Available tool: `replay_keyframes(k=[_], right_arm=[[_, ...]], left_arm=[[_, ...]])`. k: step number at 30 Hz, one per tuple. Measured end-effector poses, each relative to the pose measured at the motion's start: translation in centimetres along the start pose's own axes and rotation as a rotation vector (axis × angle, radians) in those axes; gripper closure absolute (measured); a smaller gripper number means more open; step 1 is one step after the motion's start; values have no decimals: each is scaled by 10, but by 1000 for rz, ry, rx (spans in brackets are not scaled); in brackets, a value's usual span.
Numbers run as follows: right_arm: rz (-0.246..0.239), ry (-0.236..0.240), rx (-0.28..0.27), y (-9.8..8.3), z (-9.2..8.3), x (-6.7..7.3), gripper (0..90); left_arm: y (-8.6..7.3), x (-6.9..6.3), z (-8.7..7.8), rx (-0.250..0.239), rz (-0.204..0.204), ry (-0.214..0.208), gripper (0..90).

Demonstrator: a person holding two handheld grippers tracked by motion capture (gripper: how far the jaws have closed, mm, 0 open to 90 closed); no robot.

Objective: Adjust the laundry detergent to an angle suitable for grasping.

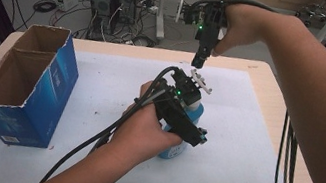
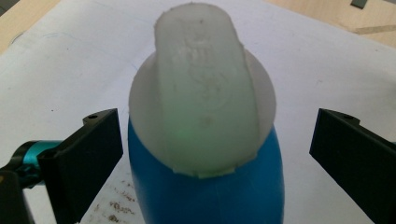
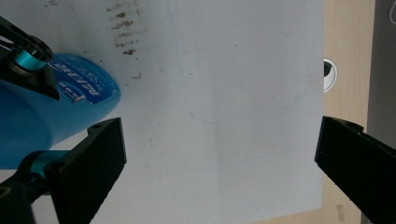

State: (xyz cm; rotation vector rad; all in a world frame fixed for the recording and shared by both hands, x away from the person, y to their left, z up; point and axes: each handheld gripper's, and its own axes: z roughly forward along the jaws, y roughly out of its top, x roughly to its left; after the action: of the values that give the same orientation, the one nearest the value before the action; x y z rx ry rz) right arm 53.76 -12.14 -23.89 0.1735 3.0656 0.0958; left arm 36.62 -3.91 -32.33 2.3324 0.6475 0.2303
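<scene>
The blue bottle [image 2: 205, 186] stood upright on the desk [image 1: 242, 151], between the left gripper's [image 2: 217, 154] open jaws, which flanked it without touching. Its white cap [image 2: 203, 93] pointed up. The right gripper [image 1: 199, 62] hung above the cap, jaws spread and empty.

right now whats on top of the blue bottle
A white, translucent cap sits on top of the blue bottle, seen between the left claw's open jaws. Embossed marks on the cap are too blurred to read. The cap covers the bottle's mouth, so any opening is hidden.
</scene>
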Motion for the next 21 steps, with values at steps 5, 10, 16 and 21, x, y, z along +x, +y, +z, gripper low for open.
replay_keyframes(k=[5, 10, 16, 21], right_arm=[[-7, 0, -1, 2, 0, 1, 13], [-12, 0, -3, 2, 0, 1, 13], [-14, -1, -2, 1, 1, 1, 13], [-10, -1, 2, 1, 2, 0, 13]], left_arm=[[0, 1, 6, 12, -9, 22, 25], [0, 1, 8, 24, 6, 32, 86], [1, -1, 9, 28, 9, 11, 188], [1, 0, 11, 29, 2, 6, 229]])
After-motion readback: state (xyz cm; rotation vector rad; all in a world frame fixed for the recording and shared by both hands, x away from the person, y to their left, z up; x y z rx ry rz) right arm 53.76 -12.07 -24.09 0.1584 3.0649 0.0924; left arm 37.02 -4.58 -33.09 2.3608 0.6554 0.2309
